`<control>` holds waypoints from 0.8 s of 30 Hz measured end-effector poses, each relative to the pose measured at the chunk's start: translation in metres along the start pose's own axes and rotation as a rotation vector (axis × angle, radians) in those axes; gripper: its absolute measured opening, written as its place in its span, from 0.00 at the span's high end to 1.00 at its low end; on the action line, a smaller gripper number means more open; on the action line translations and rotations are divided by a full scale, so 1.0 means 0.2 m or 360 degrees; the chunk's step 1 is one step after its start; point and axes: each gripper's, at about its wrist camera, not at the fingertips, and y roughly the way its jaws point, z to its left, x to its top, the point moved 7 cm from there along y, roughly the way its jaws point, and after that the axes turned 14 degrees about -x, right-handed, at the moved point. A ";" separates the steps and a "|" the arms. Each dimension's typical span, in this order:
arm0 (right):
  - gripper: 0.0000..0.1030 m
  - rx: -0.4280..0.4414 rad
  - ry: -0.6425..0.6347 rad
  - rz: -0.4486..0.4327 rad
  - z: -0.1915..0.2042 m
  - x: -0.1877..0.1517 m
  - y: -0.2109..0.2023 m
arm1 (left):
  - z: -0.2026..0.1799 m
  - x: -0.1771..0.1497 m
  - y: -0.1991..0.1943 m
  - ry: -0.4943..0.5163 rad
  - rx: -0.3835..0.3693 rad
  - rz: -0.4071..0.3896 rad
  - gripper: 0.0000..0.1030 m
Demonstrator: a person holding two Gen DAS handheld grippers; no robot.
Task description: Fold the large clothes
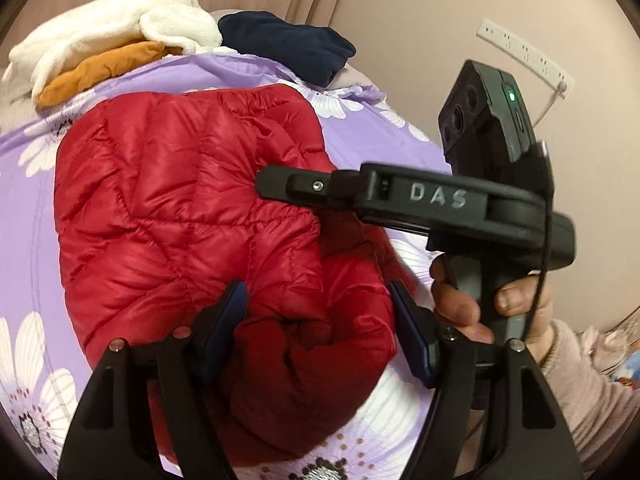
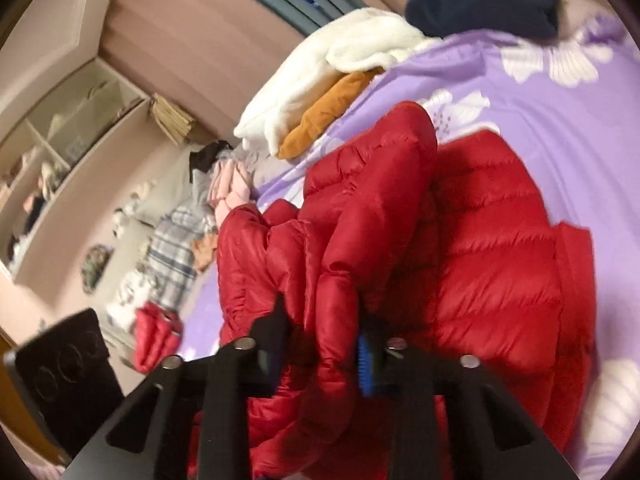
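A red quilted puffer jacket (image 1: 180, 200) lies on the purple floral bedspread (image 1: 28, 216). My left gripper (image 1: 318, 312) is open, its blue pads apart on either side of a bunched, rolled part of the jacket near me. My right gripper (image 1: 276, 184) reaches in from the right and rests on the jacket's middle. In the right wrist view my right gripper (image 2: 322, 340) is shut on a lifted fold of the red jacket (image 2: 480, 264), which hangs up from the bed.
A white fleece (image 1: 120, 28), an orange garment (image 1: 100, 68) and a navy garment (image 1: 288, 48) lie at the far end of the bed. The right wrist view shows shelves (image 2: 60, 152) and a heap of clothes (image 2: 180, 240) beside the bed.
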 end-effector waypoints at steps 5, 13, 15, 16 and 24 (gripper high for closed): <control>0.80 0.0096 0.0126 -0.0133 -0.11 0.07 -0.10 | -0.08 0.02 -0.18 -0.0082 -0.0247 -0.0079 0.31; 0.80 0.0014 0.0378 -0.0140 -0.39 0.02 -0.05 | 0.09 0.17 -0.32 -0.0198 -0.0076 -0.0261 0.33; 0.80 -0.0007 0.0400 -0.0146 -0.41 0.00 -0.04 | 0.16 0.22 -0.29 -0.0232 0.0009 -0.0260 0.44; 0.81 -0.0017 0.0410 -0.0146 -0.43 -0.01 -0.04 | 0.18 0.25 -0.26 -0.0242 0.0039 -0.0249 0.53; 0.81 -0.0098 0.0390 -0.0162 -0.49 -0.04 -0.04 | 0.30 0.41 -0.05 -0.0189 0.0183 -0.0186 0.70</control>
